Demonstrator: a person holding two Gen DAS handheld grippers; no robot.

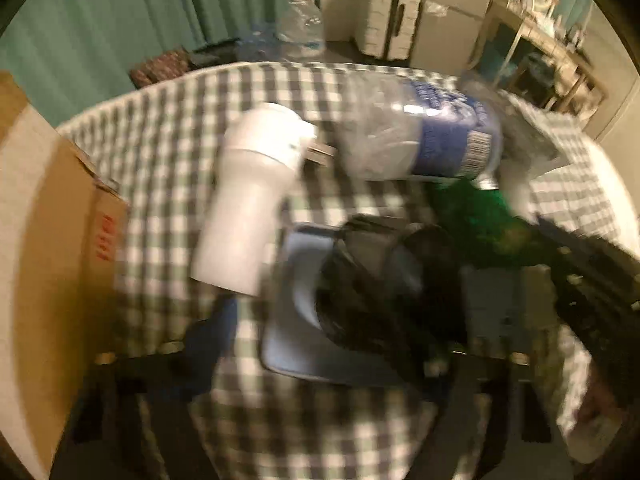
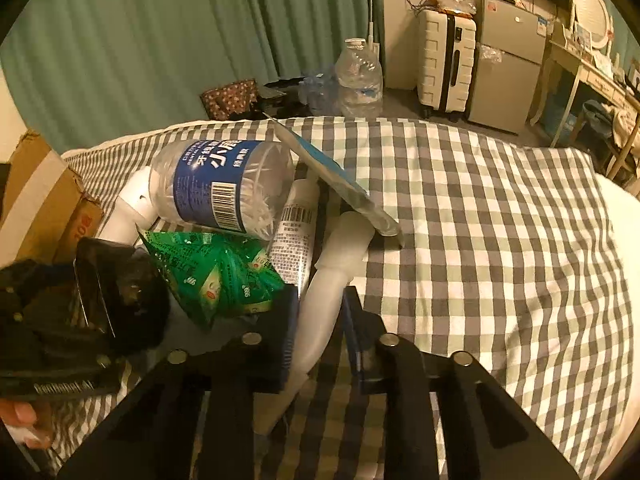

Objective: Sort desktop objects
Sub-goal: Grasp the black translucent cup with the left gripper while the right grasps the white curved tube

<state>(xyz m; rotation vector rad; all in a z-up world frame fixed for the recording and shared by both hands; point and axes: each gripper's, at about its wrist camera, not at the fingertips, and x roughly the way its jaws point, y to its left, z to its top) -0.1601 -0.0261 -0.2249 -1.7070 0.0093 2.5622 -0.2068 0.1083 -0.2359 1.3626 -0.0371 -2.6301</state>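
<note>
While your right gripper (image 2: pixel 318 344) angles down at the checked cloth (image 2: pixel 480 240), its two dark pads are drawn in close on the neck of a frosted white squeeze bottle (image 2: pixel 320 332), a smooth, tapering plastic shape that lies along the cloth between them; just to the left of it sits a crinkled green foil packet (image 2: pixel 216 276), glossy and printed, touching a slim white tube (image 2: pixel 294 232) with a barcode; beyond these a clear ribbed jar with a blue label (image 2: pixel 224 188) lies on its side, packed with what look like thin white sticks, and a flat blue-edged card (image 2: pixel 332 172) leans tilted beside it; a brown cardboard box (image 2: pixel 40 200) stands at the left edge; your left gripper (image 1: pixel 320 344) shows only in a badly blurred view, and you cannot tell how far its jaws stand apart, though a dark crumpled bag (image 1: pixel 372 296) on a pale blue tray (image 1: pixel 288 344) lies between its fingers; a matt white cylinder (image 1: pixel 248 200) lies beside that; far off hangs a pleated green curtain (image 2: pixel 160 40), with a hard-shell suitcase (image 2: pixel 444 64) against the wall.
</note>
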